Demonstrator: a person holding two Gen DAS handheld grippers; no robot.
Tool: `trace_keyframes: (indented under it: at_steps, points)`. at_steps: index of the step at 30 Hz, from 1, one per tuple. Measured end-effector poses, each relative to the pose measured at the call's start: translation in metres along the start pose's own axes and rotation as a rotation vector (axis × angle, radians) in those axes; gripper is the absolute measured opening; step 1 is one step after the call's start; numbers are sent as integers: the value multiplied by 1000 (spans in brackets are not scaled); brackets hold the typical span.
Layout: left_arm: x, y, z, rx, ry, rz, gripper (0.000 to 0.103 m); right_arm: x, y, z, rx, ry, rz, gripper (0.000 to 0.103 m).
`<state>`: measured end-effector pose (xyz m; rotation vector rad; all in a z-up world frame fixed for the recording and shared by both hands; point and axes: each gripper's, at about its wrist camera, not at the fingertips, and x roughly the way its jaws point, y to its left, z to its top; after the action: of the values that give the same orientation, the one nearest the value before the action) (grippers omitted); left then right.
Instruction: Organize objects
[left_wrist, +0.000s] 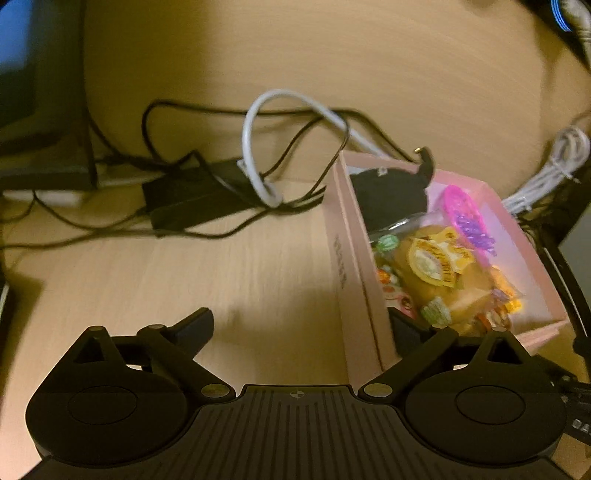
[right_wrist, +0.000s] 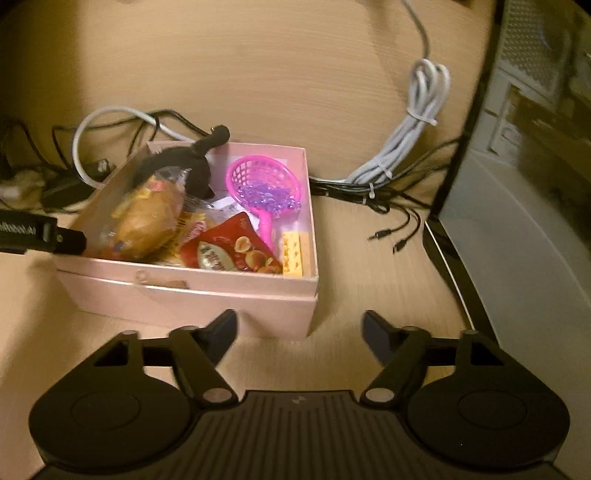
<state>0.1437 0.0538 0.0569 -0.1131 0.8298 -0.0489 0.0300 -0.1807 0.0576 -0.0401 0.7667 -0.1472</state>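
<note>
A pink cardboard box (right_wrist: 207, 295) sits on the wooden desk. It holds a bagged bread roll (right_wrist: 147, 221), a red snack packet (right_wrist: 229, 251), a pink scoop with purple beads (right_wrist: 264, 184), a yellow block (right_wrist: 293, 254) and a black curved item (right_wrist: 195, 162). My left gripper (left_wrist: 303, 328) is open and straddles the box's left wall (left_wrist: 354, 280), with one finger inside the box and the other outside over the desk. My right gripper (right_wrist: 299, 332) stands open just in front of the box's near right corner, holding nothing.
Black cables and a power brick (left_wrist: 192, 199) lie behind the box with a grey cable loop (left_wrist: 255, 147). A bundled grey cable (right_wrist: 406, 140) and loose black plugs (right_wrist: 391, 236) lie to the right. A dark monitor (left_wrist: 33, 74) stands at far left, and a white appliance (right_wrist: 517, 221) at far right.
</note>
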Motion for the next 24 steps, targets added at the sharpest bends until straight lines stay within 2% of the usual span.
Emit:
trace_keyframes:
  at_steps: [2, 6, 9, 11, 14, 17, 21, 24]
  points:
    - [-20, 4, -6, 8, -44, -20, 100, -17, -1, -11, 17, -10, -3, 91]
    - [-64, 11, -33, 21, -124, -87, 100, -44, -1, -46, 69, 59, -19, 103]
    - [-79, 11, -69, 48, -76, -158, 100, -57, 1, -74, 117, 127, -25, 103]
    - [-84, 5, -91, 92, -43, -177, 100, -62, 5, -91, 121, 160, -32, 103]
    - [-92, -5, -118, 124, -15, -175, 100, -64, 10, -107, 89, 186, -34, 103]
    - [-91, -10, -134, 123, 17, -158, 100, -65, 12, -112, 72, 155, -16, 103]
    - [-87, -16, -148, 94, 19, -95, 100, -61, 8, -114, 43, 98, 32, 103]
    - [-86, -22, -154, 87, -22, -52, 100, -55, -1, -115, 59, 77, 76, 103]
